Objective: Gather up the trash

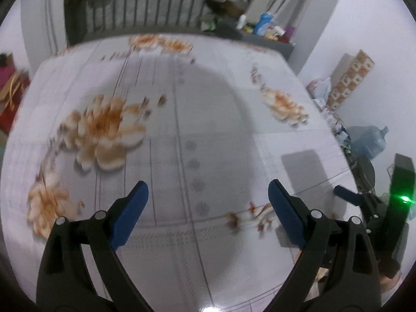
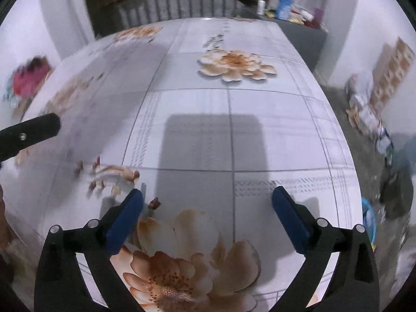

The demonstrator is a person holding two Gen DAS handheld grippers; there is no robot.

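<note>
hidden or unclear: we found both wrist views smeared by motion, worst at the left of each; we could not make out any loose piece of trash on the table (image 1: 208, 119), so we could not tell where the task's thing lay.
cut off: in the left wrist view only one blue fingertip and the dark body with a green light of the right gripper (image 1: 345, 193) showed at the right edge; in the right wrist view only one black arm of the left gripper (image 2: 28, 132) entered from the left edge.
clutter: we saw a heap of small items on the floor by the right wall (image 1: 330, 109), too blurred to sort, beside a large blue water jug (image 1: 369, 143) and a patterned box (image 1: 351, 78).
counts: we counted two grippers, each with two blue pads; one table; one grey shelf (image 2: 306, 33) behind it carrying bottles we could not number.
left gripper (image 1: 208, 200): we recorded its jaws spread wide, nothing between them, nothing touched, above the flowered tabletop.
right gripper (image 2: 208, 205): we recorded its jaws released and wide, empty, over a large printed flower (image 2: 182, 267).
</note>
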